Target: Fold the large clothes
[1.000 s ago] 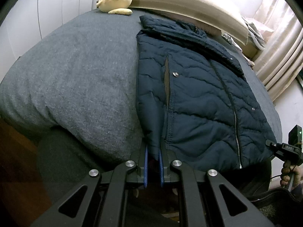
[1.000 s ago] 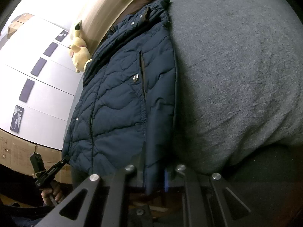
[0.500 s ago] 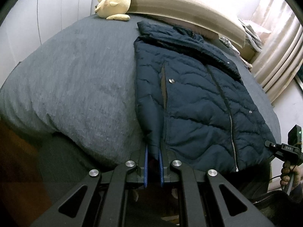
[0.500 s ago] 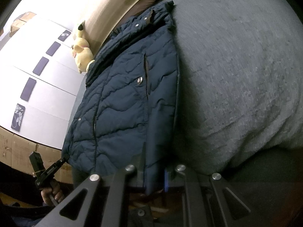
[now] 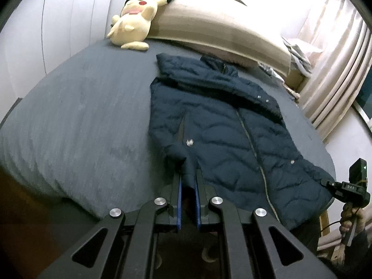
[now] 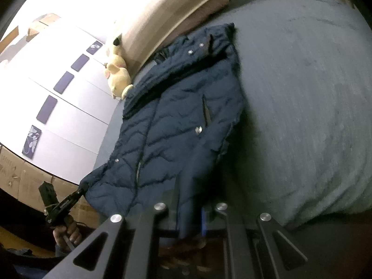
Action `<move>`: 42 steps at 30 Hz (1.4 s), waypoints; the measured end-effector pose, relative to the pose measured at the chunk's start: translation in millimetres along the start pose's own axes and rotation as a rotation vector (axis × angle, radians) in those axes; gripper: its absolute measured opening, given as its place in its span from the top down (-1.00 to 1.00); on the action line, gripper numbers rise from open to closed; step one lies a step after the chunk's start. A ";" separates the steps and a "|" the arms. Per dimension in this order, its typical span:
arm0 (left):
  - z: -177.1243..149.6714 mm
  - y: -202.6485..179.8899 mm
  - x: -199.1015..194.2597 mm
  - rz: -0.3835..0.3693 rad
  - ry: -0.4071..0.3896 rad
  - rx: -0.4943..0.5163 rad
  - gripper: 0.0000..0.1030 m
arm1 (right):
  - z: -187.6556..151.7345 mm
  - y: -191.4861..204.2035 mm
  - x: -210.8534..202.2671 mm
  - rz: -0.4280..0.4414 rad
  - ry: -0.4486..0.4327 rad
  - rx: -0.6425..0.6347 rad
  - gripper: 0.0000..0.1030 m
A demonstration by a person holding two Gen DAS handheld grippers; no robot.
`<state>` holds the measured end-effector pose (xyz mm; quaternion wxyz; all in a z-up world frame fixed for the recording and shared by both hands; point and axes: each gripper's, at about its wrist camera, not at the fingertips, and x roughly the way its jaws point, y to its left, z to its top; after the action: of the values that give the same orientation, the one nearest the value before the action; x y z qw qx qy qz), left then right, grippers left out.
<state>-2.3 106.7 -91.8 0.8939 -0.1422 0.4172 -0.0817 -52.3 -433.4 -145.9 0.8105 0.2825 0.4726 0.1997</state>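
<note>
A dark navy quilted jacket (image 5: 223, 134) lies front up on a grey bed (image 5: 81, 121), collar toward the headboard, zipped down the middle. My left gripper (image 5: 188, 181) is shut on the jacket's bottom hem corner on its left side, lifting that edge off the bed. In the right wrist view the same jacket (image 6: 176, 121) stretches away, and my right gripper (image 6: 191, 214) is shut on the other bottom hem corner. Each gripper also shows in the other's view: the right gripper (image 5: 332, 184) at the hem's far right, the left gripper (image 6: 80, 189) at the hem's far left.
A yellow plush toy (image 5: 133, 24) sits against the beige headboard (image 5: 209, 30). Curtains (image 5: 334, 69) hang at the right. White wardrobe doors (image 6: 58, 107) and cardboard boxes (image 6: 21, 174) stand beside the bed. A person's hand (image 6: 66, 232) grips the left tool's handle.
Both grippers have risen with the hem corners held, lifting the jacket's bottom edge off the bed. More of the headboard and the plush toy has come into view.
</note>
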 end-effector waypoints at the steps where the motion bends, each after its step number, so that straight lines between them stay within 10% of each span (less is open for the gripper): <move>1: 3.9 -2.2 -0.4 0.000 -0.008 0.003 0.82 | 3.4 2.0 -1.8 0.003 -0.008 -0.006 0.76; 42: 8.8 -7.7 -91.1 -0.026 -0.212 -0.045 0.83 | 7.3 48.0 -77.9 0.082 -0.221 -0.067 0.78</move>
<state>-53.9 125.1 -18.1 0.9284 -0.1756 0.3202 -0.0684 -85.5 -444.9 -61.1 0.8580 0.2944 0.3614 0.2158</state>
